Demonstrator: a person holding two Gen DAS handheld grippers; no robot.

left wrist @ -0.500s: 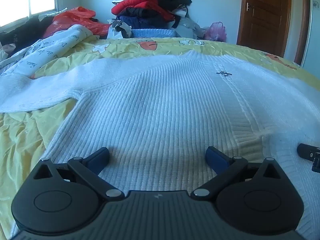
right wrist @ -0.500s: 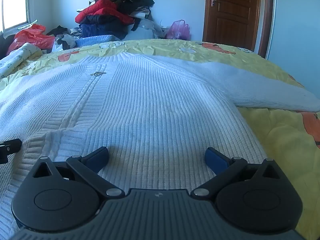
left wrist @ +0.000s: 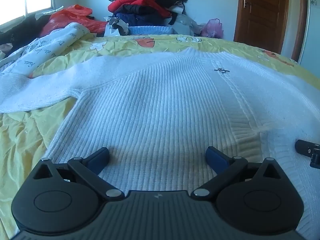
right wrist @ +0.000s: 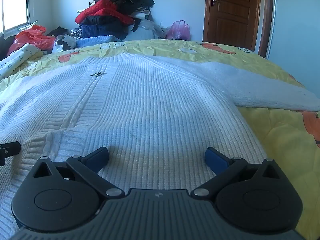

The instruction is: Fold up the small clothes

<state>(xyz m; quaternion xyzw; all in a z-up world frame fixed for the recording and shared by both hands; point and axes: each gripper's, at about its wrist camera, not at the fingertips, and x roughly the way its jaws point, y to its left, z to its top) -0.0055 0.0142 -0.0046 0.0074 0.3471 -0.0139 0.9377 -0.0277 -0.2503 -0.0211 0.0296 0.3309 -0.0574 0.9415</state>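
Note:
A white ribbed knit sweater (left wrist: 160, 104) lies spread flat on the yellow bedspread (left wrist: 18, 140), with both sleeves out to the sides. It also fills the right wrist view (right wrist: 150, 110). My left gripper (left wrist: 158, 156) is open and empty, low over the hem on the sweater's left half. My right gripper (right wrist: 157, 156) is open and empty, low over the hem on the right half. The right gripper's finger shows at the right edge of the left wrist view (left wrist: 306, 150); the left gripper's finger shows at the left edge of the right wrist view (right wrist: 10, 148).
A pile of clothes (left wrist: 148, 10) stands against the far wall beyond the bed. A red plastic bag (left wrist: 68, 18) and a printed white cloth (left wrist: 46, 48) lie at the far left. A pink bag (right wrist: 179, 30) sits beside a brown door (right wrist: 230, 12).
Both grippers have tilted or moved slightly, so the sweater sits a little lower in view. Both stay open.

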